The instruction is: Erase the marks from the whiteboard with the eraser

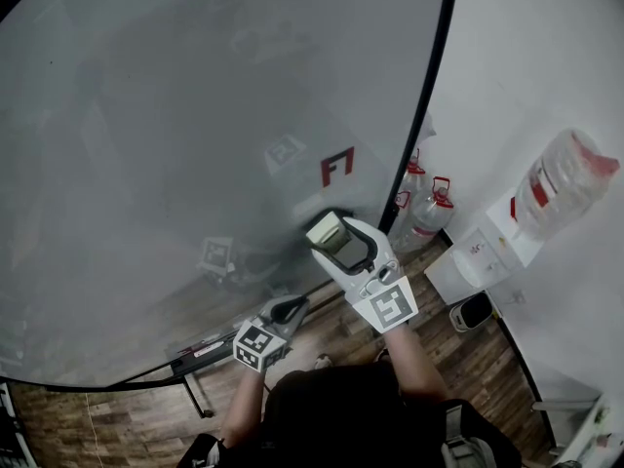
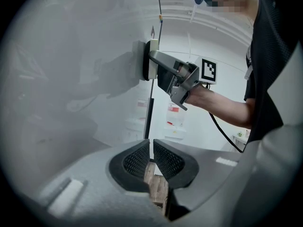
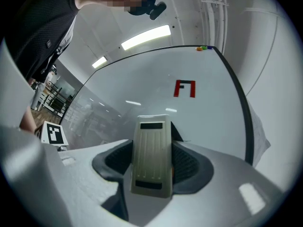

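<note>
A large whiteboard (image 1: 175, 135) fills most of the head view. It carries a red mark (image 1: 337, 167) near its right edge, seen too in the right gripper view as a red mark (image 3: 185, 88). My right gripper (image 1: 331, 237) is shut on a beige eraser (image 3: 151, 155), whose face is pressed flat against the board just below the mark. The eraser (image 2: 150, 60) against the board also shows in the left gripper view. My left gripper (image 1: 290, 309) hangs lower and to the left, away from the board, its jaws almost closed with nothing between them (image 2: 151, 160).
A black frame (image 1: 429, 115) borders the board's right side. Beyond it, water bottles (image 1: 429, 213) and a water dispenser (image 1: 546, 203) stand on the wooden floor (image 1: 478, 359). The board's stand (image 1: 195, 369) sits low on the left.
</note>
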